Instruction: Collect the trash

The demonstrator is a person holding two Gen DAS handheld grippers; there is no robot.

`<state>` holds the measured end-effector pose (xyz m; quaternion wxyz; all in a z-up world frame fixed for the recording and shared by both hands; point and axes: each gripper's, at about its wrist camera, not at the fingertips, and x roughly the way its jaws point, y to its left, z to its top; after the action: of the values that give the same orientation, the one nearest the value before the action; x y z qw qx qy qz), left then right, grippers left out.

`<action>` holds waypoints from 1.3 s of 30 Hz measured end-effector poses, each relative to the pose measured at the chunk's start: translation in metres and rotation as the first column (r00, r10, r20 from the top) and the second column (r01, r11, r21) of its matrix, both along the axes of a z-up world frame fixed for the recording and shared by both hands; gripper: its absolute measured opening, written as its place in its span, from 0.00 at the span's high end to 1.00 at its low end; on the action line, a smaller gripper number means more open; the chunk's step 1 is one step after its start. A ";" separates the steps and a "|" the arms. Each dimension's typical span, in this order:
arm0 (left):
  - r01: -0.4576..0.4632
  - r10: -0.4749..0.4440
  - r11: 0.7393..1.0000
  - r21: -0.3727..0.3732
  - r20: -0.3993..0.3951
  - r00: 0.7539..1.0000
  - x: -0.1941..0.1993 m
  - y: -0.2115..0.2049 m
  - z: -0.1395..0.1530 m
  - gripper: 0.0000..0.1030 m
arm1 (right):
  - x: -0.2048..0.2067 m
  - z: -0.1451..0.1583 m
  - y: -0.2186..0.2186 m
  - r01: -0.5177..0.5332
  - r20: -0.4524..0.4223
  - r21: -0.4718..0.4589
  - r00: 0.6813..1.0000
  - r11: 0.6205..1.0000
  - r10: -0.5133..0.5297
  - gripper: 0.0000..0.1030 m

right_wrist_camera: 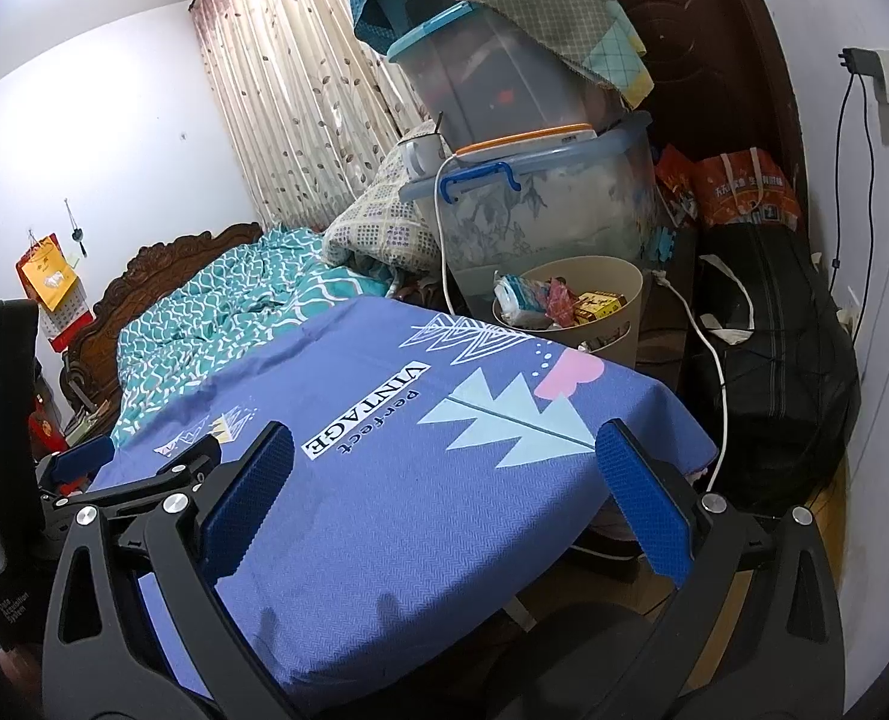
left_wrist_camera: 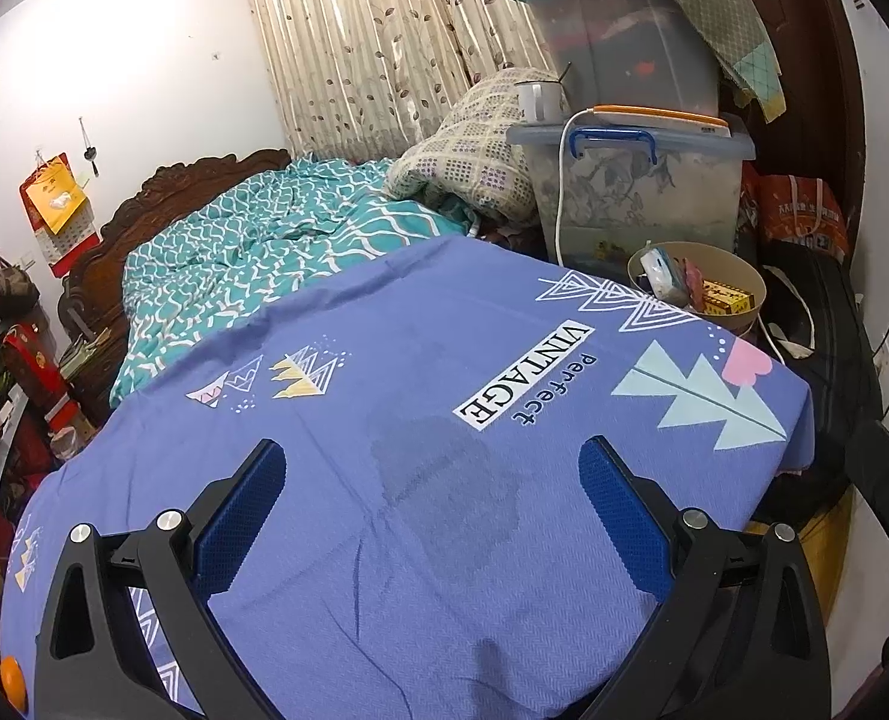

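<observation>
A beige waste bin (left_wrist_camera: 744,315) (right_wrist_camera: 618,324) stands off the far right corner of the purple cloth-covered surface (left_wrist_camera: 414,420) (right_wrist_camera: 396,480). It holds trash: a white wrapper (left_wrist_camera: 660,273) (right_wrist_camera: 519,294), a red wrapper (right_wrist_camera: 558,300) and a yellow box (left_wrist_camera: 726,297) (right_wrist_camera: 597,303). My left gripper (left_wrist_camera: 432,480) is open over the purple cloth near a damp patch (left_wrist_camera: 444,480), with nothing between its fingers. My right gripper (right_wrist_camera: 444,474) is open above the cloth's right side, also holding nothing. Part of the left gripper (right_wrist_camera: 144,480) shows at the left edge of the right wrist view.
Stacked clear storage boxes (left_wrist_camera: 636,180) (right_wrist_camera: 540,198) with a white cable stand behind the bin. A black bag (right_wrist_camera: 774,360) and an orange bag (right_wrist_camera: 744,186) sit at the right wall. A bed with a teal quilt (left_wrist_camera: 252,252) lies beyond. A cluttered shelf (left_wrist_camera: 0,420) is at left.
</observation>
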<state>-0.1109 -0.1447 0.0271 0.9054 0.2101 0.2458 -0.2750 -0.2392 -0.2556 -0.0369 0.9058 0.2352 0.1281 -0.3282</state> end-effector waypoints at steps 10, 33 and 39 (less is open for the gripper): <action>-0.003 0.003 1.000 0.006 -0.002 1.000 0.000 -0.001 -0.002 0.08 | 0.000 0.000 -0.001 0.000 0.000 0.001 1.000 1.000 0.000 0.03; -0.010 0.010 1.000 0.020 -0.008 1.000 0.002 -0.002 -0.009 0.08 | 0.000 0.001 -0.002 0.000 0.000 0.003 1.000 1.000 0.000 0.03; -0.014 0.014 1.000 0.022 -0.013 1.000 0.004 -0.002 -0.010 0.08 | 0.000 0.002 -0.002 0.000 0.000 0.003 1.000 1.000 0.000 0.03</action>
<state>-0.1073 -0.1466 0.0175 0.9033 0.2168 0.2561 -0.2673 -0.2396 -0.2576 -0.0354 0.9055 0.2366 0.1288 -0.3279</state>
